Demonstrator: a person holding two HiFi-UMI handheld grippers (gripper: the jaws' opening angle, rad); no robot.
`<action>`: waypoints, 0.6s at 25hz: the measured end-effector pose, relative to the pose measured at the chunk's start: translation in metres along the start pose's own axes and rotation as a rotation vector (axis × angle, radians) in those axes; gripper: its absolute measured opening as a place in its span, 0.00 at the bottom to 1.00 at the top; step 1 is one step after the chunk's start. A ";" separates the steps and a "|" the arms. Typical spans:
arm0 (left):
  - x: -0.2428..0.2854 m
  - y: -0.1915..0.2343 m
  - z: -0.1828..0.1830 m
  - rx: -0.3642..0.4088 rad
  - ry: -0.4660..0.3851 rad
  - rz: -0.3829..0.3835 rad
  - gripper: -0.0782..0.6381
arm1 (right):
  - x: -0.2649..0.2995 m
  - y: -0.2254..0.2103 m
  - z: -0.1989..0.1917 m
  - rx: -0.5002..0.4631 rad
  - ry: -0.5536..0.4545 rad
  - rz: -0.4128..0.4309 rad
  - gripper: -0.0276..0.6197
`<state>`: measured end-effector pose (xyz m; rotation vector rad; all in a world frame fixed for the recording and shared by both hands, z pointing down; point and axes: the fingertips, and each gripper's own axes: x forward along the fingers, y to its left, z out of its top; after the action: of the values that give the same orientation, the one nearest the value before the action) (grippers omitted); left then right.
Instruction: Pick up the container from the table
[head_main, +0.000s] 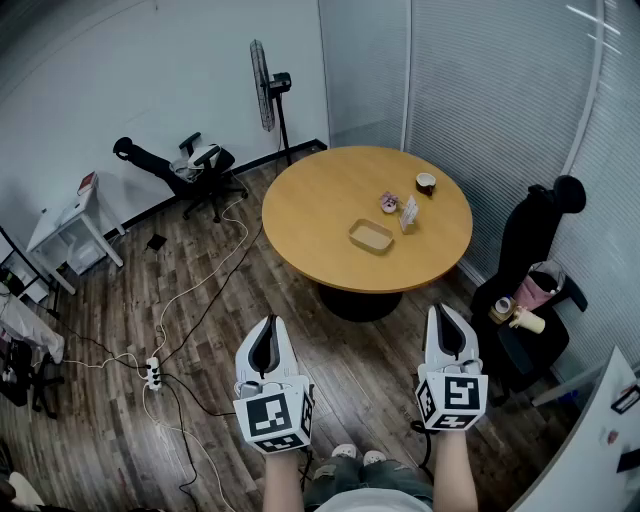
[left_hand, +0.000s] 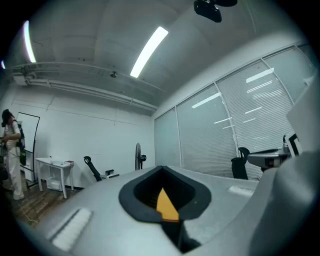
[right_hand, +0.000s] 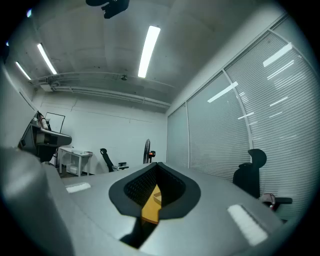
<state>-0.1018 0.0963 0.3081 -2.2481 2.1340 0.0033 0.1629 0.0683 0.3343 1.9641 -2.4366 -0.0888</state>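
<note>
Container on table shows whole only in head view.

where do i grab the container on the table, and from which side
Probably the near long rim of the container, pinched from above. It lies flat, shallow and open, so the thin wall is all there is to grip; that side is free, while a card stands near its far right end.
</note>
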 end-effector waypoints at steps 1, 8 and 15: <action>0.001 0.000 0.000 0.000 0.000 0.000 0.11 | 0.001 0.000 0.000 0.001 0.000 0.001 0.09; 0.006 0.002 -0.003 -0.004 0.002 -0.001 0.11 | 0.006 0.000 -0.003 0.001 0.002 0.001 0.09; 0.017 0.007 -0.005 -0.001 0.000 -0.009 0.11 | 0.018 0.005 -0.007 -0.003 0.012 0.005 0.09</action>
<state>-0.1079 0.0786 0.3124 -2.2583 2.1247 0.0042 0.1547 0.0520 0.3411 1.9509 -2.4326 -0.0799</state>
